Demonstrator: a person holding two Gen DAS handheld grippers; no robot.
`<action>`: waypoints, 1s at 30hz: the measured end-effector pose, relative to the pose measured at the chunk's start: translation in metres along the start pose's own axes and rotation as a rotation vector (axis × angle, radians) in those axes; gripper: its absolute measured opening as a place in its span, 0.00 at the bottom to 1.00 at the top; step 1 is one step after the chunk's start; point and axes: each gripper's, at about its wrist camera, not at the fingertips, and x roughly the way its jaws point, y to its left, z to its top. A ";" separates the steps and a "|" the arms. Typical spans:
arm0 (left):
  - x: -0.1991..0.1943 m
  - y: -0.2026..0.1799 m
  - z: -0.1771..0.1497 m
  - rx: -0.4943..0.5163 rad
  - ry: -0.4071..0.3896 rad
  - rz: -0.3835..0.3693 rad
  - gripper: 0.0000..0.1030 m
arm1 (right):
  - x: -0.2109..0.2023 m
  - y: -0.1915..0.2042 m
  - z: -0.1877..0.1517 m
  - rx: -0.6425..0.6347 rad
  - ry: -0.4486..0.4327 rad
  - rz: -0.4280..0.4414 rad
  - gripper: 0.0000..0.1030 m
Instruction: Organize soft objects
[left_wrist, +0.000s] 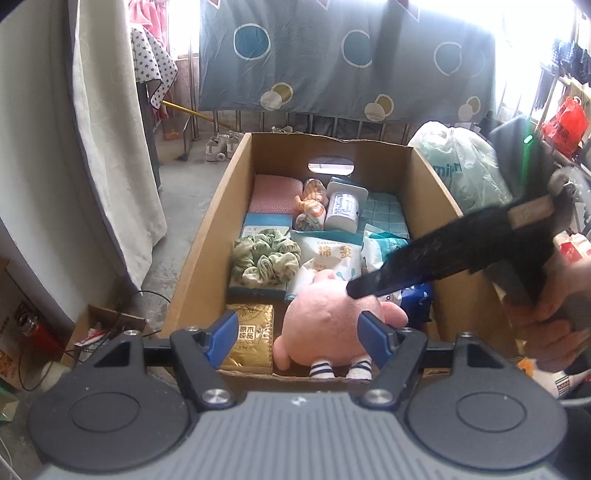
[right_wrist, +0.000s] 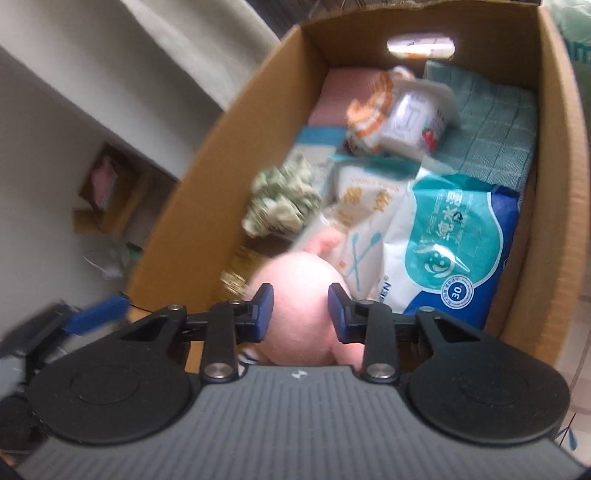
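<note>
A pink plush toy (left_wrist: 325, 325) with striped feet lies at the near end of an open cardboard box (left_wrist: 207, 236). My left gripper (left_wrist: 299, 338) is open, held above the box's near edge, empty. My right gripper (right_wrist: 300, 312) is open, its jaws standing either side of the plush (right_wrist: 299, 295) just above it; in the left wrist view it (left_wrist: 354, 290) reaches in from the right and its tip touches the plush's top. A green scrunchie (left_wrist: 264, 256), a pink cloth (left_wrist: 275, 194) and a teal cloth (left_wrist: 384, 216) also lie in the box.
The box also holds a gold packet (left_wrist: 251, 338), wipes packs (right_wrist: 450, 251), a cotton swab pack (left_wrist: 332, 254), a white cup (left_wrist: 343, 206) and an orange striped bundle (left_wrist: 310, 206). A grey curtain (left_wrist: 103, 147) hangs left. A plastic bag (left_wrist: 458, 166) sits right of the box.
</note>
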 end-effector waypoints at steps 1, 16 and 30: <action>0.000 0.001 0.000 -0.011 0.003 -0.008 0.70 | 0.005 0.001 -0.002 -0.034 -0.010 -0.012 0.32; -0.053 -0.075 0.008 0.031 -0.125 -0.141 0.80 | -0.182 -0.089 -0.068 -0.053 -0.367 0.076 0.60; -0.036 -0.212 -0.036 0.009 -0.123 -0.452 0.82 | -0.312 -0.294 -0.138 -0.237 -0.551 -0.561 0.86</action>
